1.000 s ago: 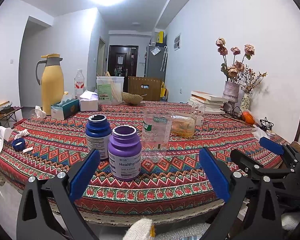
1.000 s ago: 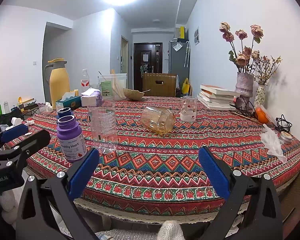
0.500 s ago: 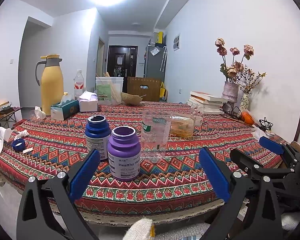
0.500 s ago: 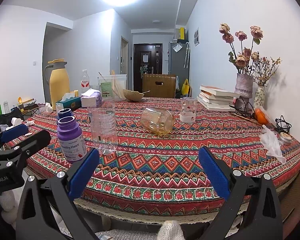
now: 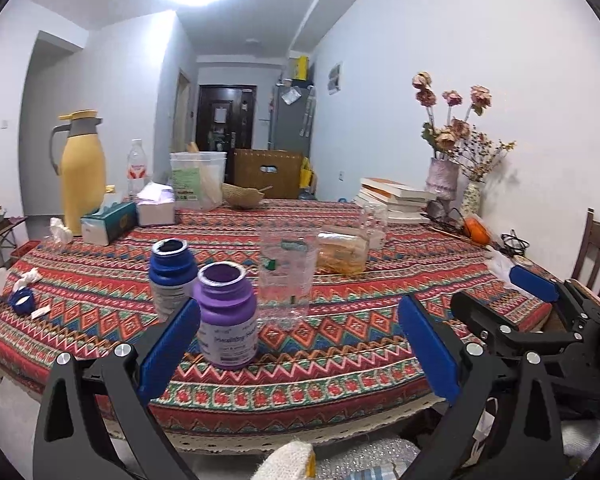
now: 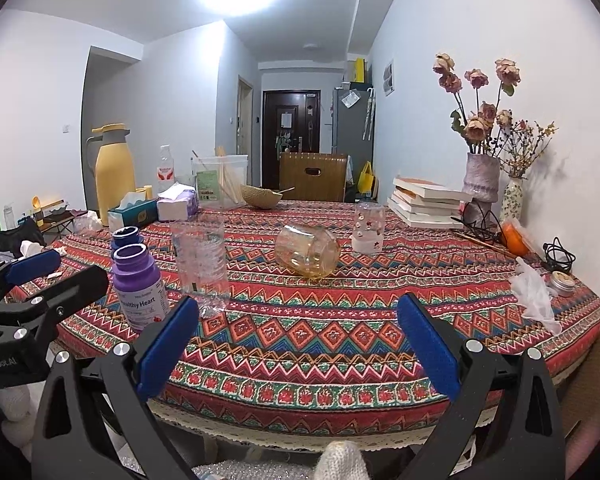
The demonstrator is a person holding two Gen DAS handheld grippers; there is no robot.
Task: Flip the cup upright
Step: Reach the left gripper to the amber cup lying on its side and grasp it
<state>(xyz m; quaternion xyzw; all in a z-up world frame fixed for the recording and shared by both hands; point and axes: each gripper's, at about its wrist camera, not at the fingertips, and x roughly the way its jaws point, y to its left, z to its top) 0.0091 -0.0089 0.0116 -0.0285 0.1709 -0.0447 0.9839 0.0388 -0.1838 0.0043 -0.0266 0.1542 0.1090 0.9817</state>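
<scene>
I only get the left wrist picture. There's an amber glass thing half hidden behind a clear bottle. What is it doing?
Observer: The right wrist view shows the amber cup whole. It lies on its side on the tablecloth.
Operator: Is anything touching it?
Observer: No. The clear bottle stands apart on one side of it, and the flowered glass stands apart on the other.
Operator: And the other claw, is it close?
Observer: The right gripper is open and holds nothing. It sits over the table's near edge, well short of the cup.
</scene>
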